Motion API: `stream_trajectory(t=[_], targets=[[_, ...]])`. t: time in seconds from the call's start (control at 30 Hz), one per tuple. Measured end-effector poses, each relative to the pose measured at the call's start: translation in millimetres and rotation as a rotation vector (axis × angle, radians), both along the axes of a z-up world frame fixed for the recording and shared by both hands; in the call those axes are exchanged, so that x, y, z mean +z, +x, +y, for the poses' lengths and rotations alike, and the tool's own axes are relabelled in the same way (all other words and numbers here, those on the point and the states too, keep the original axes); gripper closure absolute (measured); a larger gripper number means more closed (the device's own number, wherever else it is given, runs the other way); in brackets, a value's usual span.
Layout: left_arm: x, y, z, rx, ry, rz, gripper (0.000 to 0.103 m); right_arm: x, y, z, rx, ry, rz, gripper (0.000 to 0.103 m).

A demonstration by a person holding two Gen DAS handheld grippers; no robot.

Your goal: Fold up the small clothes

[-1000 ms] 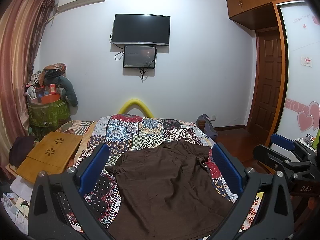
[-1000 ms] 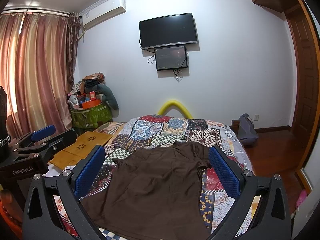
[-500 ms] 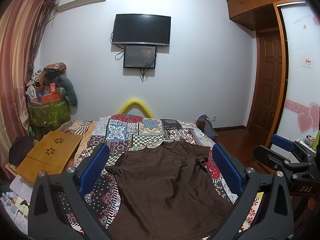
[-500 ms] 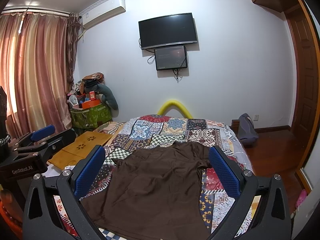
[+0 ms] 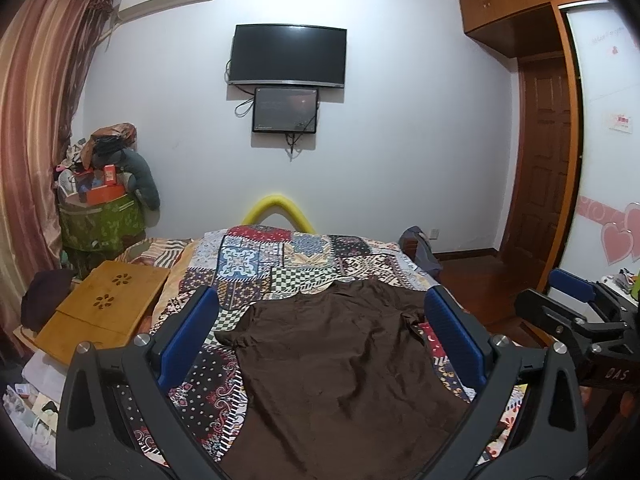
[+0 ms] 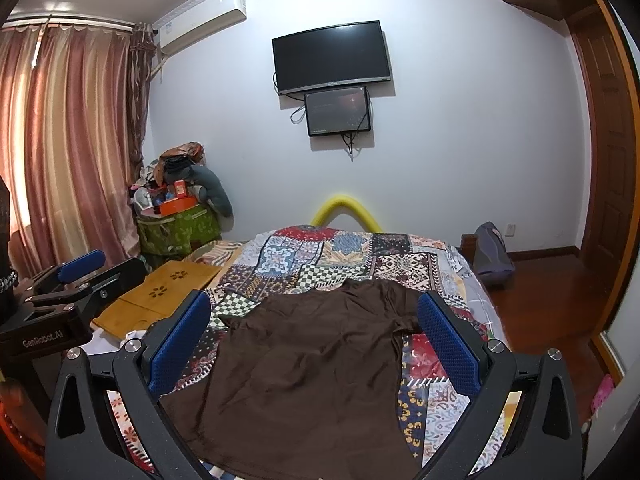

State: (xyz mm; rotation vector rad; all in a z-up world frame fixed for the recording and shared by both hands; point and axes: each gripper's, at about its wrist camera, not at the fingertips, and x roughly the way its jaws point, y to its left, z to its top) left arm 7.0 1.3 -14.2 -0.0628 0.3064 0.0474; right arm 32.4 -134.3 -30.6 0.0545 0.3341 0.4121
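Note:
A dark brown short-sleeved shirt (image 5: pixel 340 364) (image 6: pixel 308 364) lies spread flat on the patchwork bedspread (image 5: pixel 280 256) (image 6: pixel 340 252), collar toward the far wall, hem near me. My left gripper (image 5: pixel 320 328) hovers above the shirt's near half, open wide with nothing between its blue pads. My right gripper (image 6: pixel 314 330) hangs likewise over the shirt, open and empty. Each gripper also shows at the edge of the other's view: the right gripper (image 5: pixel 576 308) at the right, the left gripper (image 6: pixel 76 276) at the left.
A wooden lap table (image 5: pixel 104 312) (image 6: pixel 160 296) rests at the bed's left side. A green bag piled with clutter (image 5: pixel 100 216) stands by the curtain. A yellow foam tube (image 5: pixel 278 210) arches behind the bed. A grey bag (image 6: pixel 492 256) sits on the wooden floor at right.

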Motion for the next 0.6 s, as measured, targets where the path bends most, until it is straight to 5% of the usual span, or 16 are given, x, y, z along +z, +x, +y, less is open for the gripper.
stream_trajectory(t=[0.6], targets=[[-37.4, 136.6, 101.7, 0.086, -0.079, 0.230, 0.000, -20.5, 85.2, 21.3, 0.030, -0.070, 0.050, 0.001]])
